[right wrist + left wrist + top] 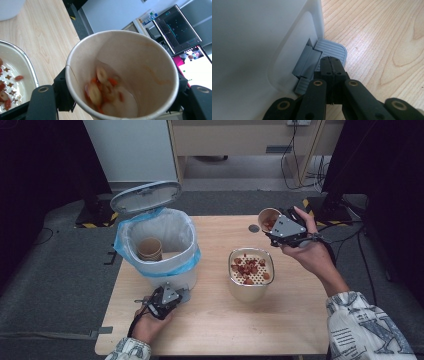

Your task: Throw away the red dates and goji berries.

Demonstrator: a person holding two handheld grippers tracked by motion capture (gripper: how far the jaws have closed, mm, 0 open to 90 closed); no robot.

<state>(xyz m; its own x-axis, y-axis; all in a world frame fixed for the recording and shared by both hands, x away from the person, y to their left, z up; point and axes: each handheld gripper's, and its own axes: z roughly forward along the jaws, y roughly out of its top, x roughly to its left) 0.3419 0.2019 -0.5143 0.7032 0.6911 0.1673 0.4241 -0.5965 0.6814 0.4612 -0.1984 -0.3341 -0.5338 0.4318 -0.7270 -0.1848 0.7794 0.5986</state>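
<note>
Paper cup (122, 75) clamped in right tongs (120, 97); left tongs (331, 65) closed on bin pedal (332, 50)

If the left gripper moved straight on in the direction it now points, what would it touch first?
Most likely the grey pedal at the foot of the white bin. The left gripper, jaws shut, has its tips over it already; whether they touch it is unclear.

Count: 2 paper cups, 1 held tilted (269, 218) and 1 inside the bin (150, 248); 1 white pedal bin (162, 265) w/ 1 blue liner bag (123, 251) and 1 grey pedal (331, 50); 1 metal strainer container (248, 288); 2 grippers, left (183, 295) and right (276, 225); 1 table (210, 320).
</note>
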